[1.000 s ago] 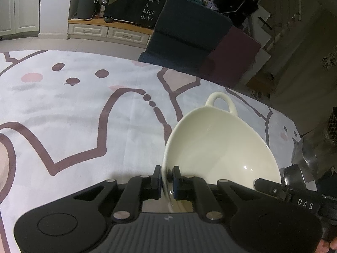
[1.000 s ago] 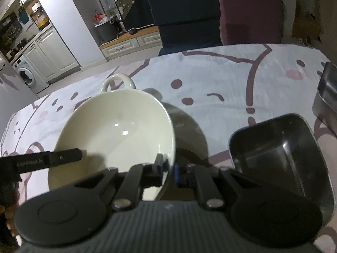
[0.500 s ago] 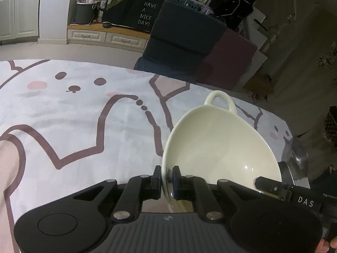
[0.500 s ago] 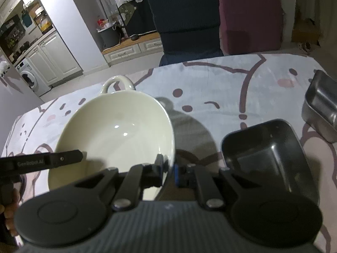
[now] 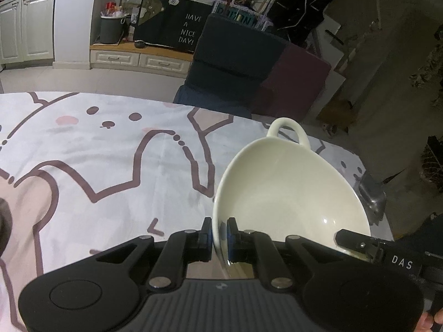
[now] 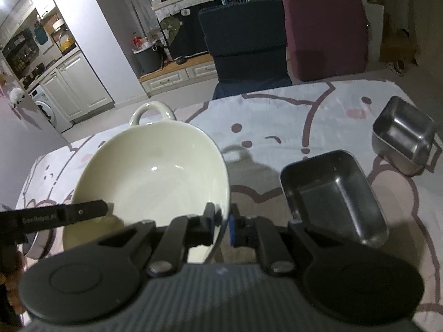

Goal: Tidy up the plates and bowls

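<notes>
A large cream bowl (image 5: 290, 191) with a loop handle on its far rim is held above the table by both grippers. My left gripper (image 5: 220, 235) is shut on its left rim. My right gripper (image 6: 221, 224) is shut on its right rim; the bowl (image 6: 155, 177) fills the left of the right wrist view. Each gripper's finger shows across the bowl in the other's view. The bowl casts a shadow on the cloth below.
A table under a white cloth with brown cartoon lines (image 5: 110, 160). A steel rectangular tray (image 6: 332, 196) lies right of the bowl, a smaller steel container (image 6: 401, 135) farther right. Dark blue (image 6: 246, 41) and maroon (image 6: 326, 33) chairs stand behind the table.
Both grippers have lifted the bowl higher above the table. The steel tray and cloth look farther below, and the second steel container has come fully into the right wrist view.
</notes>
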`<action>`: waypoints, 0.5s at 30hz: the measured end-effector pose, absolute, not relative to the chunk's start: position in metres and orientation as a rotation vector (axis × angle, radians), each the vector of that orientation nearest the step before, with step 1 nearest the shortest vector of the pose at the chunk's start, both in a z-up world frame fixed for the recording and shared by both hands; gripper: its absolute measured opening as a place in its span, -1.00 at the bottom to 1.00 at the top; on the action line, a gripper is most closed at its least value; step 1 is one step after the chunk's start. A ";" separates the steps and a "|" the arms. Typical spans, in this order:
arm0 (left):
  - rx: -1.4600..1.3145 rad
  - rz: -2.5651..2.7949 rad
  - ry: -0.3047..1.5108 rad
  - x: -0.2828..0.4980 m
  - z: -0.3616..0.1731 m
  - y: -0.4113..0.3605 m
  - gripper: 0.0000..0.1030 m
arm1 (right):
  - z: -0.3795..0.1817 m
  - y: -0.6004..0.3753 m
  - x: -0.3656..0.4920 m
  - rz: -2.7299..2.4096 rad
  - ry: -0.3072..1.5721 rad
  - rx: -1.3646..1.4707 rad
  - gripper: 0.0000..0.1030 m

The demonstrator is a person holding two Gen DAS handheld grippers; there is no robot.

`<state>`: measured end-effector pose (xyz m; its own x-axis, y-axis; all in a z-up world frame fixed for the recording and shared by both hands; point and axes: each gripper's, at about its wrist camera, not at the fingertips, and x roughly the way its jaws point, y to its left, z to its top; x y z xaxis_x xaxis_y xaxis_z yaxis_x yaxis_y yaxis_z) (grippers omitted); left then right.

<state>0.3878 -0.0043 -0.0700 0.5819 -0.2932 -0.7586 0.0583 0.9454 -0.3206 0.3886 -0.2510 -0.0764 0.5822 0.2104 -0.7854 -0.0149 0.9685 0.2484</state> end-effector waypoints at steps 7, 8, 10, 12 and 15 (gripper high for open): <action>-0.259 -0.218 0.907 0.356 -0.050 -0.015 -0.80 | -0.061 -0.261 0.362 0.131 0.919 0.226 -0.78; -0.263 -0.220 0.905 0.351 -0.048 -0.017 -0.80 | -0.059 -0.262 0.359 0.131 0.916 0.225 -0.78; -0.265 -0.223 0.897 0.342 -0.043 -0.019 -0.80 | -0.054 -0.265 0.351 0.130 0.908 0.223 -0.78; -0.270 -0.226 0.887 0.333 -0.037 -0.022 -0.80 | -0.050 -0.269 0.342 0.130 0.899 0.222 -0.78; -0.275 -0.235 0.871 0.319 -0.029 -0.028 -0.80 | -0.043 -0.276 0.329 0.130 0.882 0.227 -0.78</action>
